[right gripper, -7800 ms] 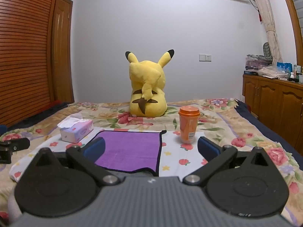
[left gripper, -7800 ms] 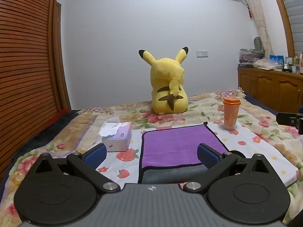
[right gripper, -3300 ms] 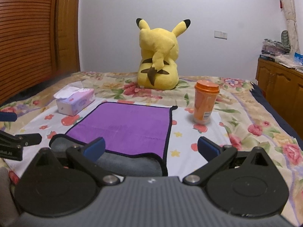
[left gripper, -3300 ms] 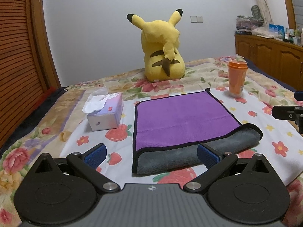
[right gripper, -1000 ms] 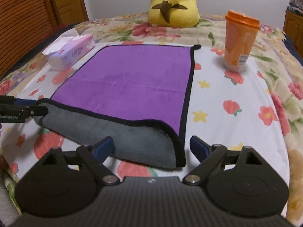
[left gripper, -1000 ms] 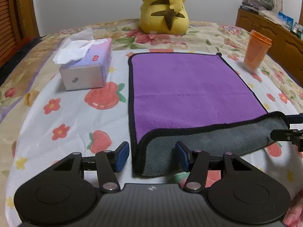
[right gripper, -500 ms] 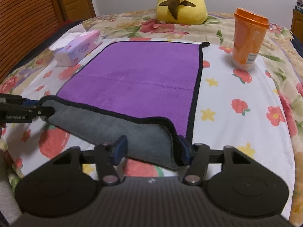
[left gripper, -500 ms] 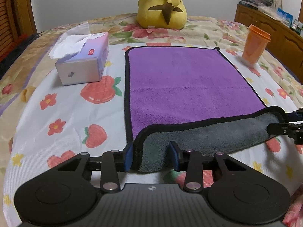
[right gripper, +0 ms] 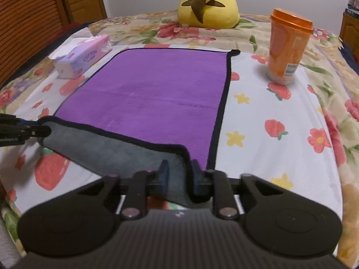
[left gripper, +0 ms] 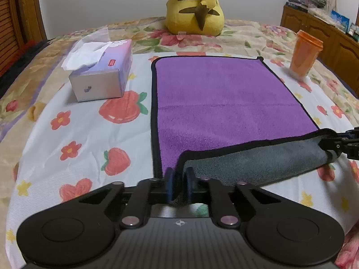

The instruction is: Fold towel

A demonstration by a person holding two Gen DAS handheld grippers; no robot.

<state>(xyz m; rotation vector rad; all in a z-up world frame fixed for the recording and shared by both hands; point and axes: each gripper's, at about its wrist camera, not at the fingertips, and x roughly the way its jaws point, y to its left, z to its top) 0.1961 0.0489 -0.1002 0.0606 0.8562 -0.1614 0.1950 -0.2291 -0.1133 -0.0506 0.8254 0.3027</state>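
Purple towel (left gripper: 224,103) lies mid-frame on the bed (left gripper: 94,134); left gripper (left gripper: 179,180) and right gripper (right gripper: 178,171) each pinch a near corner.

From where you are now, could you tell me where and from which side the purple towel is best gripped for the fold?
Grip the towel at its two near corners, coming in from the near edge. That edge is turned over grey side up and lifted off the bed, so it offers a free lip. The left tongs and right tongs already pinch those corners, one each.
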